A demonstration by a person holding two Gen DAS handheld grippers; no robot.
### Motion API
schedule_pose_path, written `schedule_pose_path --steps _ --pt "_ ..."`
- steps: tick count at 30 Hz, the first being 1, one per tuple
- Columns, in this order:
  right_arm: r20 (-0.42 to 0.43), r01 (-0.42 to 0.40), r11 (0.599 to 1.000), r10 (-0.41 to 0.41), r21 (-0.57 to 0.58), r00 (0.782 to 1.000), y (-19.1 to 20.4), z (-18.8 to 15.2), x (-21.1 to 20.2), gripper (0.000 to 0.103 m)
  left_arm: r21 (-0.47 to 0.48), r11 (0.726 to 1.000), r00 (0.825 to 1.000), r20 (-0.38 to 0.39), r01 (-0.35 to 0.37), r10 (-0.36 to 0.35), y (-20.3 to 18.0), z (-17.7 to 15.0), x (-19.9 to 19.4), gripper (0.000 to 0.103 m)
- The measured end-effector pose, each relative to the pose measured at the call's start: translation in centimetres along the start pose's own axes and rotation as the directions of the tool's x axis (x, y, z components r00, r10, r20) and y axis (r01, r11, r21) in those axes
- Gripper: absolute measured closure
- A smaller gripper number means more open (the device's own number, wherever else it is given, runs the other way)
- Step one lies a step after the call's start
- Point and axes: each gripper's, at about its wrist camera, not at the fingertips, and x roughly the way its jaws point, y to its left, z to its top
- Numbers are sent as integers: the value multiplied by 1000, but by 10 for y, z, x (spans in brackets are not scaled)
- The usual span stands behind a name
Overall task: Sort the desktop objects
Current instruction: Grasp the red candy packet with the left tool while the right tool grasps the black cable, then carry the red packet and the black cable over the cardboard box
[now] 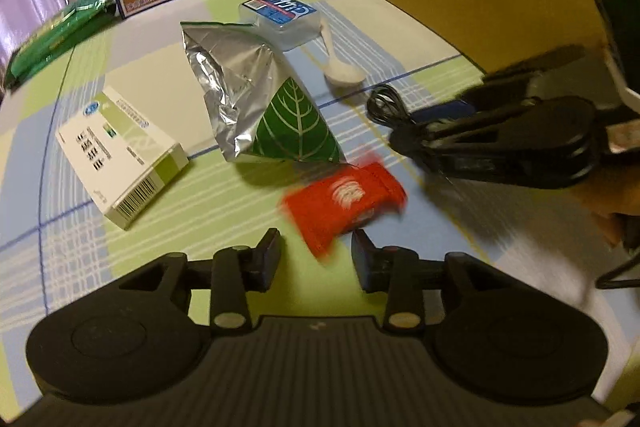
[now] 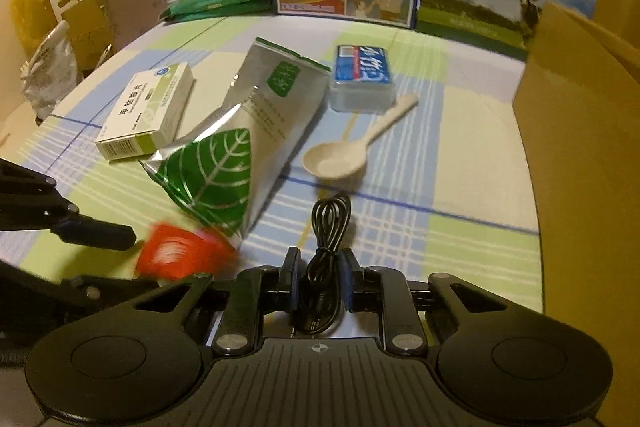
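A checked tablecloth (image 2: 440,131) covers the table, one cardboard box (image 2: 580,147) beside it. One spoon (image 2: 340,155), one foil pouch (image 2: 256,131). Right gripper (image 2: 319,267) clamps one black cable (image 2: 326,247); left gripper (image 1: 316,251) stands open beside one red packet (image 1: 344,199).

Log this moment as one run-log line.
left gripper: open, by red packet | right gripper: shut on black cable | cardboard box: right

We see both wrist cams low over the checked tablecloth (image 1: 132,259), close in, facing the silver foil pouch with green leaf (image 1: 256,99) (image 2: 248,131); L cam looks from its left-front, R from right-front; both share it.
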Motion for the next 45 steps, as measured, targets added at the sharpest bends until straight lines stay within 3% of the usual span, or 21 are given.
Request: schedule_pose_path --steps 6,9,10,16,22,28,35,37,41,45 --pt "-25 -39 999 39 28 999 -19 -13 -27 89 28 1000 999 54 -4 3 -3 0 -6 59" --pt "-29 -26 999 27 26 999 -27 -21 -40 89 72 997 997 74 15 -20 -11 3 -6 49" --pt "-29 -21 999 22 29 999 -30 -23 -42 89 73 997 997 74 15 -21 -14 3 -5 41" --pt "-31 -26 998 27 51 999 -37 -33 -42 89 0 999 996 71 52 -52 -23 11 7 24" --pt "-12 -37 998 37 50 999 -36 -33 -39 89 -156 987 998 54 29 -21 -12 17 18 28" --pt "-2 -42 999 42 15 999 -33 -34 -38 88 -119 993 999 49 -2 8 -16 15 20 57" --pt "-4 -53 999 53 11 999 -34 -38 -40 87 -109 994 999 32 -2 6 -21 12 10 66" --pt "-5 -51 999 51 15 999 -35 -39 -41 83 -96 995 1000 25 -10 12 -25 10 1 66" --pt "3 -44 998 43 41 999 -39 -39 -41 59 -100 995 999 31 -12 15 -32 1 -25 66" --pt "23 -35 997 34 65 999 -41 -37 -37 56 -87 996 998 56 -18 23 -41 -5 -44 66"
